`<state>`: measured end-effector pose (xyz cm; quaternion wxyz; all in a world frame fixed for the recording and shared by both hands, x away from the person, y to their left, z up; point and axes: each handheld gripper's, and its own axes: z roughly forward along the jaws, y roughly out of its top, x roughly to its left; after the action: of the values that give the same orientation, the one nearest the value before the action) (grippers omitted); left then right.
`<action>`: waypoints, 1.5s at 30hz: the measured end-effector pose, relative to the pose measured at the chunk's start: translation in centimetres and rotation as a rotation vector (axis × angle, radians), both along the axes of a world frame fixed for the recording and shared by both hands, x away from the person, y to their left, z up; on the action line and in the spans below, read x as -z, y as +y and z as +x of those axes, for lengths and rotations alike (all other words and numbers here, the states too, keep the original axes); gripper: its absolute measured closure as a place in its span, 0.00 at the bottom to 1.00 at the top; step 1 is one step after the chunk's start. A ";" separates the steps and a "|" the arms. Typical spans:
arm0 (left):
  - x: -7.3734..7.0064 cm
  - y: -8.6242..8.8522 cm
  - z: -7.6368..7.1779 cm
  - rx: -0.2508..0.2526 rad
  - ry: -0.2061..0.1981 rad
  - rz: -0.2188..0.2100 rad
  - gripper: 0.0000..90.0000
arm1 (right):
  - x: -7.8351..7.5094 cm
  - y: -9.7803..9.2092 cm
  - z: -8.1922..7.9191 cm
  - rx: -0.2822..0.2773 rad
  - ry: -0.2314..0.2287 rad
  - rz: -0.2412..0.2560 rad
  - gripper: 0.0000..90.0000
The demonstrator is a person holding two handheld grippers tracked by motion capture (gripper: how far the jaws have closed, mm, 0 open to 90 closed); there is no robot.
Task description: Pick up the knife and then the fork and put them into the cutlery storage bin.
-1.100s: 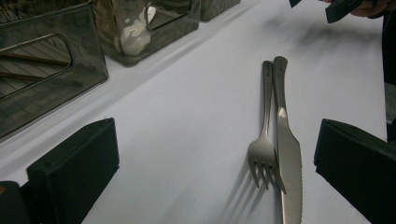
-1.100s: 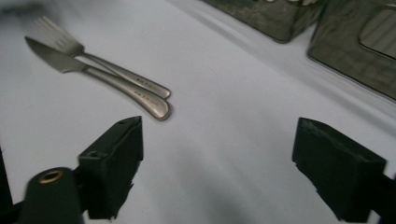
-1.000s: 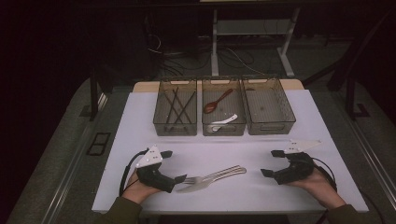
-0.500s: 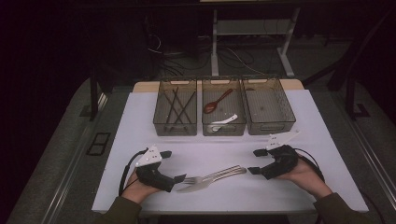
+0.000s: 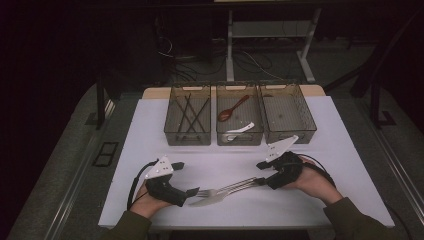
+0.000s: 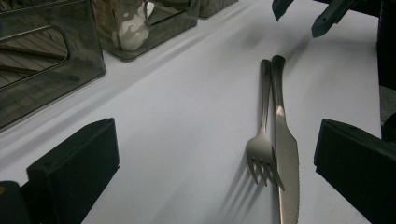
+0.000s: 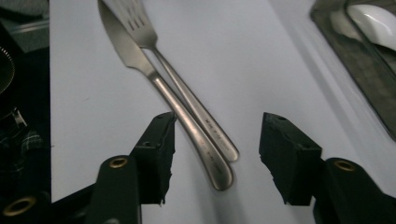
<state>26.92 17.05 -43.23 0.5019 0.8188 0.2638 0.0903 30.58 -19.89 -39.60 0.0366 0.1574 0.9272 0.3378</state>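
The fork [image 7: 187, 100] and knife [image 7: 154, 84] lie side by side, touching, near the front edge of the surface [image 5: 345, 150], and the right claw [image 7: 215, 154] hangs spread over their handle ends. This looks like the pickup step: it must close on one handle without dragging the other. The left claw [image 6: 210, 182] rests spread at the tine end.

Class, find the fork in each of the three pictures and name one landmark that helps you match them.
High view: the fork lies low and central on the white table, between the two grippers.
Left gripper view: right of centre, tines toward the camera.
Right gripper view: upper centre, handle running down between the open jaws.
Shared landmark: the knife lying alongside it.
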 end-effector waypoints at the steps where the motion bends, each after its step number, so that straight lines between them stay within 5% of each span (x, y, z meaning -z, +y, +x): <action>1: 0.0 0.0 0.0 -0.001 0.002 0.000 0.00 | 0.0 0.3 0.1 -0.028 -0.007 -0.013 0.53; 10: -0.1 0.2 0.0 -0.005 0.002 -0.008 0.00 | 0.0 3.5 0.7 -0.131 0.008 -0.116 0.67; 22: 0.0 0.1 0.0 -0.002 -0.001 -0.009 0.00 | 0.2 8.1 1.5 -0.293 0.004 -0.312 0.79; 27: -0.1 0.2 0.0 -0.001 0.003 -0.008 0.00 | 0.6 9.0 1.4 -0.365 0.008 -0.345 0.84; 45: 0.0 0.1 0.0 0.005 0.010 -0.010 0.00 | 1.3 11.2 1.0 -0.488 0.017 -0.475 0.87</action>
<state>26.87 17.17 -43.22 0.5051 0.8172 0.2646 0.0835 31.54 -8.70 -40.94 -0.0174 -0.0790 0.9906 0.1100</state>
